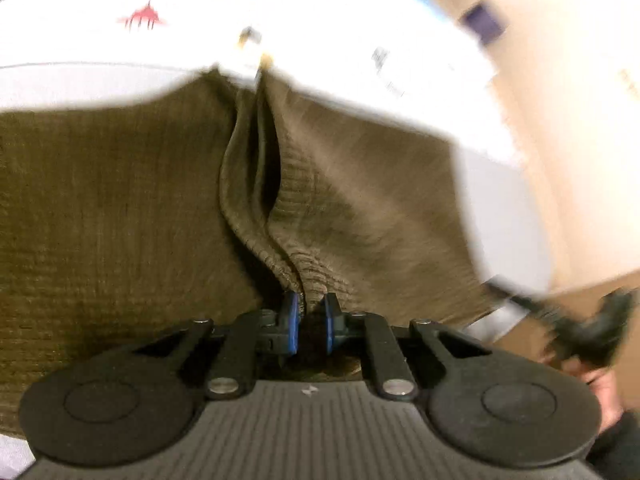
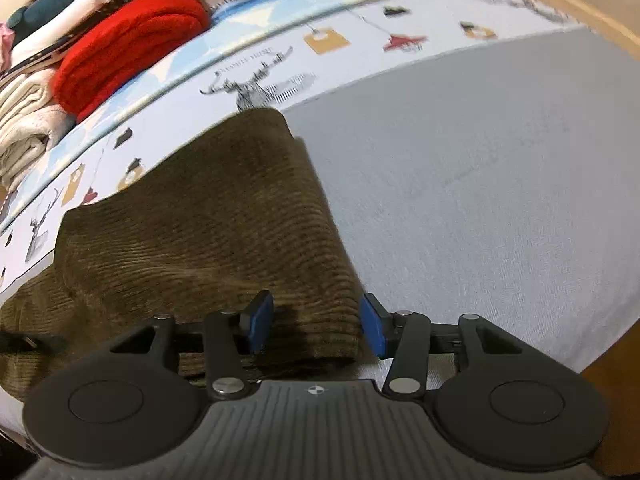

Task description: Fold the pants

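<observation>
Olive corduroy fills the near field of both views: the pants [image 1: 120,208] lie spread on a bed. At six o'clock in the left wrist view, the left gripper [image 1: 311,322] has its blue-padded fingers [image 1: 293,322] drawn close, pinching a raised ridge of the cloth that runs up toward twelve o'clock as a deep fold. This view is smeared with motion, and at four o'clock a dark object and a bit of a hand show, too blurred to name.

Over in the right wrist view, the right gripper [image 2: 316,328] has its fingers [image 2: 262,320] spread wide, straddling the near edge of a folded layer of the pants [image 2: 208,216]; the pads sit either side of the cloth without closing on it. From one to four o'clock stretches the pale grey bedsheet [image 2: 480,184], bare and flat. Beyond, a printed border [image 2: 280,72] with deer and small figures crosses from nine to one o'clock.

Only this view shows the far corner at ten o'clock: a red knit [image 2: 132,48] beside cream folded clothes [image 2: 24,120], stacked on the bed.
</observation>
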The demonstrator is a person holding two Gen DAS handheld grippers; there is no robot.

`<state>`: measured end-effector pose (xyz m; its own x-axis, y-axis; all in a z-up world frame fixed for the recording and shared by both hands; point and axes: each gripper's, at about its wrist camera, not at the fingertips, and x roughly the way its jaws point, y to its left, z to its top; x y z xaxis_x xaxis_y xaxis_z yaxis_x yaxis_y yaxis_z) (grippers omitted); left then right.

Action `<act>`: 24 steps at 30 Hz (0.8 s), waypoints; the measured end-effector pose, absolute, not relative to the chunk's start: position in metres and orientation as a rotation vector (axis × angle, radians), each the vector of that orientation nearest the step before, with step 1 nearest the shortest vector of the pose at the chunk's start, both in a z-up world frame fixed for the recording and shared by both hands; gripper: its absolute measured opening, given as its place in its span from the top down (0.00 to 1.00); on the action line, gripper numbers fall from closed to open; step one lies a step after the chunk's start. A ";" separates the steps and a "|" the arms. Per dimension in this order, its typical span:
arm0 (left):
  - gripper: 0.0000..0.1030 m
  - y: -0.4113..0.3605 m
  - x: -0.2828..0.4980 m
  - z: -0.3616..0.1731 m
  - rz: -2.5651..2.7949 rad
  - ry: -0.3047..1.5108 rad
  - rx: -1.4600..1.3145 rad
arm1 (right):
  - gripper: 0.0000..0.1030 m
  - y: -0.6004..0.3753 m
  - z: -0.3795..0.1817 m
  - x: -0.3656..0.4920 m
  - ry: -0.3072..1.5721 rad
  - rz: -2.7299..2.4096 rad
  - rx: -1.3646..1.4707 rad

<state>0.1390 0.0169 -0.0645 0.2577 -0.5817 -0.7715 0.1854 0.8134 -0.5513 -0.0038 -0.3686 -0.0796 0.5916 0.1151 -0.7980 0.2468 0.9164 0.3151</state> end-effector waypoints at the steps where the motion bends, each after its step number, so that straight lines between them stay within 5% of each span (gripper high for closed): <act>1: 0.87 0.024 0.134 -0.059 -0.539 1.193 -0.413 | 0.51 -0.368 -0.077 -0.004 0.932 -0.072 0.415; 6: 0.80 0.004 0.114 -0.087 -0.459 1.323 -0.152 | 0.48 -0.367 -0.089 -0.001 1.010 -0.088 0.374; 12: 0.75 -0.018 0.093 -0.045 -0.463 0.985 0.047 | 0.53 -0.362 -0.081 -0.002 0.989 -0.112 0.331; 16: 0.73 -0.044 0.086 -0.088 -0.536 1.154 0.203 | 0.53 -0.353 -0.083 -0.001 1.008 -0.108 0.246; 24: 0.71 -0.026 0.058 -0.058 -0.447 0.956 0.246 | 0.54 -0.333 -0.012 -0.010 0.784 -0.101 0.173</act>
<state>0.0581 -0.0264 -0.0582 0.4955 -0.2582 -0.8293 0.4711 0.8821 0.0068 -0.0097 -0.3326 -0.0118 0.7045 -0.0260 -0.7092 0.1542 0.9811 0.1172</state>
